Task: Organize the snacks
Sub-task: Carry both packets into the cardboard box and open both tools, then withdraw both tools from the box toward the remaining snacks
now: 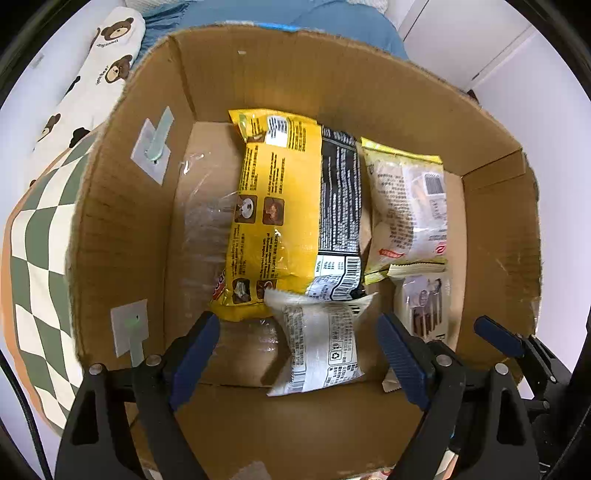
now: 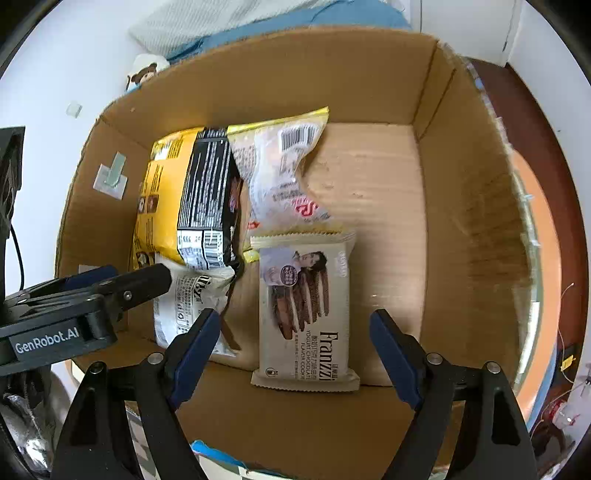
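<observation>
Cardboard box walls rise on all sides below me. My left gripper hangs spread wide over the white packet, pads clear of it. My right gripper likewise straddles the Franzzi cookie pack, not touching. Bare floor lies right of it. Farther: yellow bag, pale pouch. Beyond the rim, checkered cloth and blue fabric.

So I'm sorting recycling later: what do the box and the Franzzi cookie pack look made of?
Box: corrugated cardboard, matte brown; fluting ridges show on the floor and the cut top edges look ragged. Franzzi cookie pack: looks like thin printed plastic film, slightly glossy, with crimped serrated end seals; any foil lining can't be told.
</observation>
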The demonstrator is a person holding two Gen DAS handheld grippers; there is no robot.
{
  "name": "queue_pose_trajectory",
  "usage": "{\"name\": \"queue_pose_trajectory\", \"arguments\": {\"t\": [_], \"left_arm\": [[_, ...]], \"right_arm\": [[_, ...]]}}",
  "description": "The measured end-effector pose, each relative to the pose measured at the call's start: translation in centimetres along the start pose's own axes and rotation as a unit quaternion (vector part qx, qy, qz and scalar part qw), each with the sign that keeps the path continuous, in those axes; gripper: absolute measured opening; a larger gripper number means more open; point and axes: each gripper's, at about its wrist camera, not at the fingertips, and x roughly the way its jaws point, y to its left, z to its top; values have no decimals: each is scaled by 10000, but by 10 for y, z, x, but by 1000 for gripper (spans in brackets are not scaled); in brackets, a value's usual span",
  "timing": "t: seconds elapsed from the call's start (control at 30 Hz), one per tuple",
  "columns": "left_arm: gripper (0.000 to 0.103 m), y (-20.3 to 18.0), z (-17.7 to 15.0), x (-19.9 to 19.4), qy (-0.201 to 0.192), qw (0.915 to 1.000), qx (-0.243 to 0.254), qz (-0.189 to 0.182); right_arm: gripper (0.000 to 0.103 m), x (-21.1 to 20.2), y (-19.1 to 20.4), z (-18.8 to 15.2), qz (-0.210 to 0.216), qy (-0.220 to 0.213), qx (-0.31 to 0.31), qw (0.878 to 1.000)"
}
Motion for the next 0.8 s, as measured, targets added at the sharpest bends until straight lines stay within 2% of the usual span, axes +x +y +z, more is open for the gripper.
{"name": "queue_pose_trajectory", "arguments": {"t": [0.27,0.43,0.57,0.8], "left_arm": [[87,-8,-28,-41,-808,9965,110,183],[87,-12,-53,-73,-1382,9890,298,443],[87,-14,-76,-92,-1753,9827,329,502],[87,-19,-107,-126,-2279,9711,487,521]], "right_arm": [[85,-38,-6,-18,-383,-612,65,9974],[85,-76,-15,-34,-473,-1050,90,9933],[85,-101,-6,-53,-628,-1419,-29,9879],[85,-146,6,-84,-617,-1912,-121,9795]]}}
